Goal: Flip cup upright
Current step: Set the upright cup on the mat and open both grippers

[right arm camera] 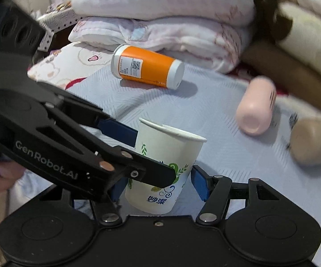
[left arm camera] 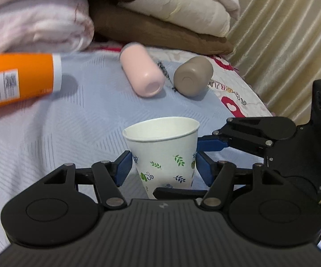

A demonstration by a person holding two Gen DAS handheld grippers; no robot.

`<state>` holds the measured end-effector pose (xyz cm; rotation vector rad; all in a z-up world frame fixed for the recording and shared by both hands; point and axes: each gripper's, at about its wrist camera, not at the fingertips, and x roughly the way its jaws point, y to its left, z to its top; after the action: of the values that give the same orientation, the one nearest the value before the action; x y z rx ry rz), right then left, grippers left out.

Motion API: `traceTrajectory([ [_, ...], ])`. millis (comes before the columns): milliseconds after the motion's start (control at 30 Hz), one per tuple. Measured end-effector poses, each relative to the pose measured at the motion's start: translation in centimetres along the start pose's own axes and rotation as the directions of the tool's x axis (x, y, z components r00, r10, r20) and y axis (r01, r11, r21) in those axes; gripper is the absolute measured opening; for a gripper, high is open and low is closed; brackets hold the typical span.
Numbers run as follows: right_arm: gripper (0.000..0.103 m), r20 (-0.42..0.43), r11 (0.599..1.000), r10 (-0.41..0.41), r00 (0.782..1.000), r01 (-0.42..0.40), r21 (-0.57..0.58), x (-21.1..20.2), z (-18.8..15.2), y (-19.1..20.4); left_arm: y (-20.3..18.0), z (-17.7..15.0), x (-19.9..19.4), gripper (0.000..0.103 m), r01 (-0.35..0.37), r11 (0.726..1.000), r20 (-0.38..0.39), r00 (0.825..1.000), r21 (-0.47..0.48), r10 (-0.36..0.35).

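Observation:
A white paper cup (left arm camera: 163, 153) with a leaf print stands mouth up on the light blue bed cover; it also shows in the right wrist view (right arm camera: 165, 169), tilted a little. My left gripper (left arm camera: 163, 166) has its blue pads on both sides of the cup's lower half, touching it. My right gripper (right arm camera: 158, 182) also flanks the cup; its right pad (right arm camera: 199, 182) is close to the cup wall, and its left pad is hidden behind my left gripper's arm. The right gripper's fingers (left arm camera: 211, 144) reach the cup's right side in the left wrist view.
An orange bottle (right arm camera: 148, 66) with a white cap lies on its side behind the cup (left arm camera: 20, 80). A pink cup (left arm camera: 140, 73) and a tan cup (left arm camera: 192, 75) lie on their sides. Folded quilts (right arm camera: 160, 22) are stacked at the back. A curtain (left arm camera: 283, 33) hangs right.

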<state>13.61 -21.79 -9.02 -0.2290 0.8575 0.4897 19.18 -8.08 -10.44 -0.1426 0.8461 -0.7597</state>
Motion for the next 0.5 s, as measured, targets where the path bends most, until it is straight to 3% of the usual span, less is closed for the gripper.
traceTrajectory([
  [167, 0.068, 0.114, 0.976, -0.130, 0.985, 0.148, -0.161, 0.2, -0.3, 1.1, -1.3, 0.1, 0.1, 0.062, -0.074, 0.995, 0.126, 0.990, 0.070, 0.065],
  [267, 0.068, 0.170, 0.958, -0.162, 0.972, 0.196, -0.209, 0.9, -0.2, 0.6, -1.2, 0.7, 0.7, 0.061, -0.106, 0.991, 0.157, 0.983, 0.087, 0.091],
  [500, 0.068, 0.280, 0.920, -0.216, 0.935, 0.291, -0.263, 3.4, 0.7, -1.4, 0.8, 2.3, 2.0, 0.061, -0.087, 0.994, 0.239, 0.969, 0.062, 0.070],
])
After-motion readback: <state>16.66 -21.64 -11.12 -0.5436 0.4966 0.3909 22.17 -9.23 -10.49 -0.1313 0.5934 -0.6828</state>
